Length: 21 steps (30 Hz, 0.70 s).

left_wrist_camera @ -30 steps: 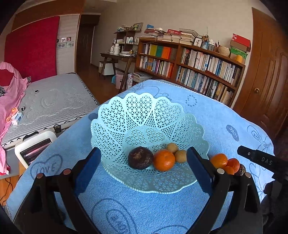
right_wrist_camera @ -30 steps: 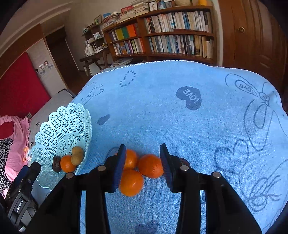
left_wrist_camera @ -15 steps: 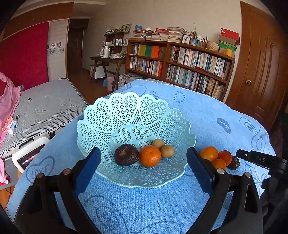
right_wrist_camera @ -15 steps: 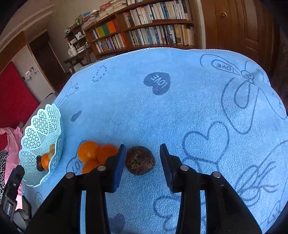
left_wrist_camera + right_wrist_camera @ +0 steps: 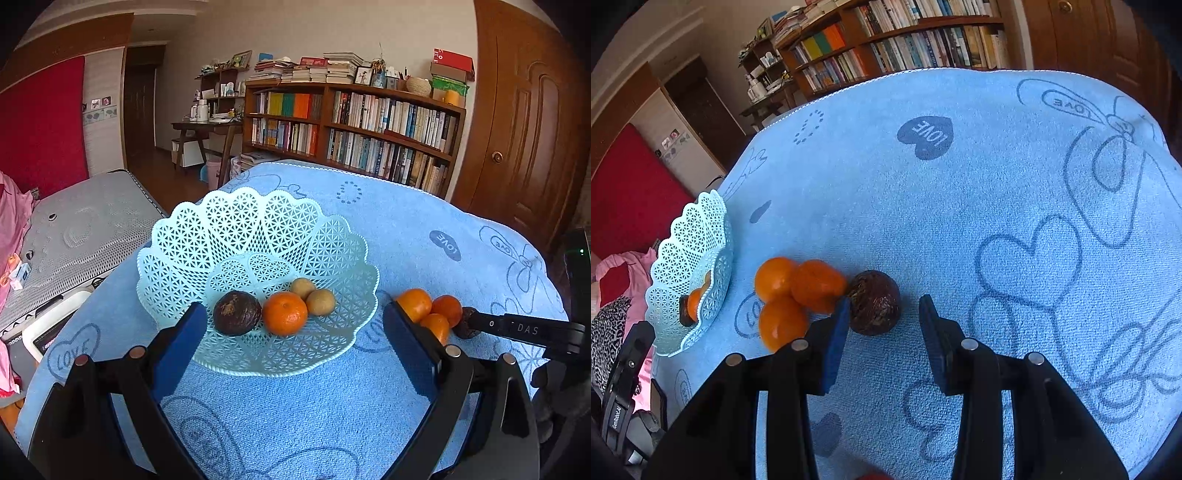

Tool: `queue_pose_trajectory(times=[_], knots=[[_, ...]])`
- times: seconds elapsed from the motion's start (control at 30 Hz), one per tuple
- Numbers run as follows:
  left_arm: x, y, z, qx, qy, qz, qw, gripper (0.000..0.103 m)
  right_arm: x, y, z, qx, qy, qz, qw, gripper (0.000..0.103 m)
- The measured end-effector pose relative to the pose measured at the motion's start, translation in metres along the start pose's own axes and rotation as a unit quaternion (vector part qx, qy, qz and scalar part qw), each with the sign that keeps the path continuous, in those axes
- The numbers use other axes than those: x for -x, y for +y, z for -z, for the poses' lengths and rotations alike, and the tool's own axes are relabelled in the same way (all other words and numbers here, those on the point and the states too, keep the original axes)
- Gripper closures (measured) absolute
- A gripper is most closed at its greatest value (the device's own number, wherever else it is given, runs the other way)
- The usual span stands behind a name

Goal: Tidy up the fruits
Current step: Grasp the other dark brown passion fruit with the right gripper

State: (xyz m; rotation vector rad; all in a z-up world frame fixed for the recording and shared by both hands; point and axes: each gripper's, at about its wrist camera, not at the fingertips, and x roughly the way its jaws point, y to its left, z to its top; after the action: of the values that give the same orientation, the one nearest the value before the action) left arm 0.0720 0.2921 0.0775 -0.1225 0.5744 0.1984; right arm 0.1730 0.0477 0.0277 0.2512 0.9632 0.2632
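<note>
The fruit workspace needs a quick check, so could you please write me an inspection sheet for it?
Surface: blue towel printed with hearts.
Job's things: basket holds dark fruit, orange and two tan fruits; three loose oranges and loose dark fruit lie on the towel.
Clutter: nothing seen.
Grippers: left gripper open, empty; right gripper open around the loose dark fruit.
Cables: nothing seen.
Surroundings: bookshelf, door, bed.

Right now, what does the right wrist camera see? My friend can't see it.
The open right gripper reaches toward a dark brown fruit lying on a blue towel. Three oranges cluster just left of that fruit, and a pale lattice basket stands at the far left.
</note>
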Motion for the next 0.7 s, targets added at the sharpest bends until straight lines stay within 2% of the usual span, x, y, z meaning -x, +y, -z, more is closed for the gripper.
queue_pose_trajectory(times=[0.33,0.47,0.7], knots=[[-0.001,-0.004,0.002,-0.01,0.003,0.004,0.9999,0.006,-0.012,0.011,0.0,0.011,0.004,-0.012,1.0,0.064],[-0.001,-0.006,0.002,-0.013,0.005,0.004,0.9999,0.006,-0.008,0.01,0.003,0.008,-0.001,-0.025,1.0,0.075],[-0.001,-0.012,0.005,-0.025,0.006,0.008,0.9996,0.006,0.02,-0.003,0.012,-0.006,-0.034,-0.023,0.999,0.076]])
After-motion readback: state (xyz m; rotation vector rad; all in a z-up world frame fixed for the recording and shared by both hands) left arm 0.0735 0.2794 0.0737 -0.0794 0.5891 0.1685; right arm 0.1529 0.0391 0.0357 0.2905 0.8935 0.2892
